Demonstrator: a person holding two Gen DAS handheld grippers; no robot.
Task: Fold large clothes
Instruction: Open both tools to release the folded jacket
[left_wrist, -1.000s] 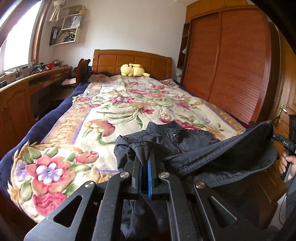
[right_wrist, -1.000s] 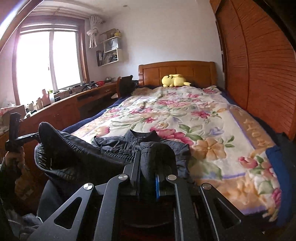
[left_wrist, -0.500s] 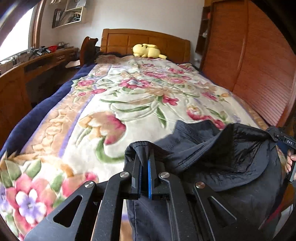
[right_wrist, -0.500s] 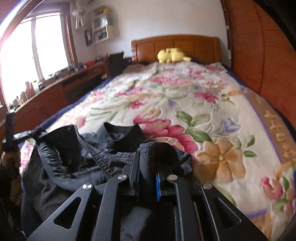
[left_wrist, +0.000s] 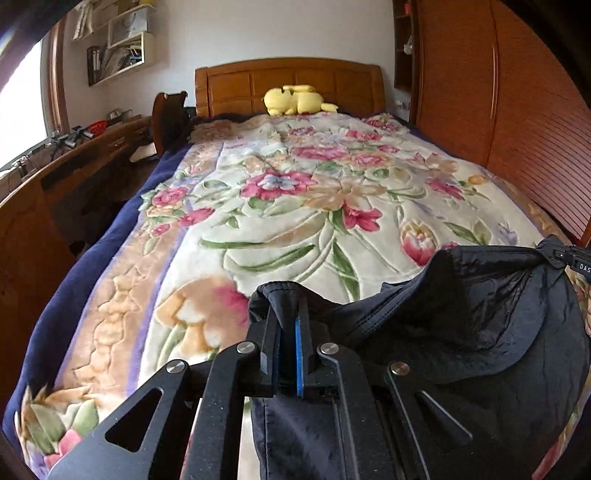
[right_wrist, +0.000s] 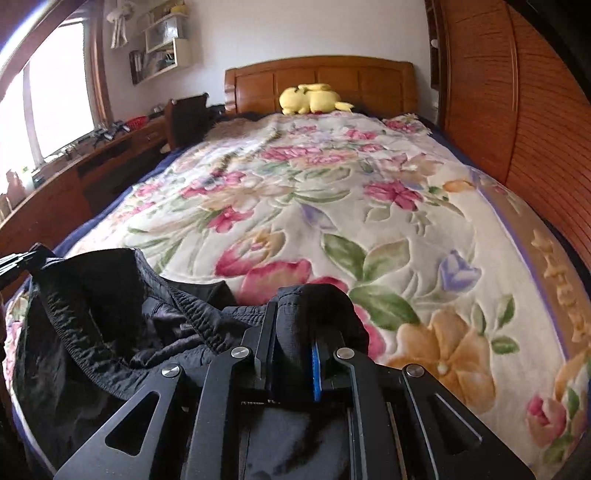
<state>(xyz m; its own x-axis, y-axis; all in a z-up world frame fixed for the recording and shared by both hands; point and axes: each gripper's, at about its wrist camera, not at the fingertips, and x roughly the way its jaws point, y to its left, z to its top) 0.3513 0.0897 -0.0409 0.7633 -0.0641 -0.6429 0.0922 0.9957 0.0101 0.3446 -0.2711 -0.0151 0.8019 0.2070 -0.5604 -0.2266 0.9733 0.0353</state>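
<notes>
A dark navy jacket (left_wrist: 461, 317) hangs stretched between my two grippers above the near end of the bed. My left gripper (left_wrist: 286, 314) is shut on one edge of the jacket. My right gripper (right_wrist: 295, 325) is shut on the other edge, where the jacket (right_wrist: 110, 325) bunches over the fingers. The right gripper's tip (left_wrist: 570, 256) shows at the far right of the left wrist view, and the left gripper's tip (right_wrist: 16, 260) shows at the far left of the right wrist view. The jacket's lower part is hidden below both grippers.
The bed has a floral blanket (left_wrist: 295, 206) and a wooden headboard (left_wrist: 288, 86) with a yellow plush toy (left_wrist: 295, 99). A wooden wardrobe (left_wrist: 517, 110) lines the right side. A long wooden desk (left_wrist: 55, 177) and a chair (left_wrist: 170, 118) stand on the left.
Both grippers have moved forward over the bed with the jacket. Its collar end, which lay on the blanket, is now lifted and hangs between them.
</notes>
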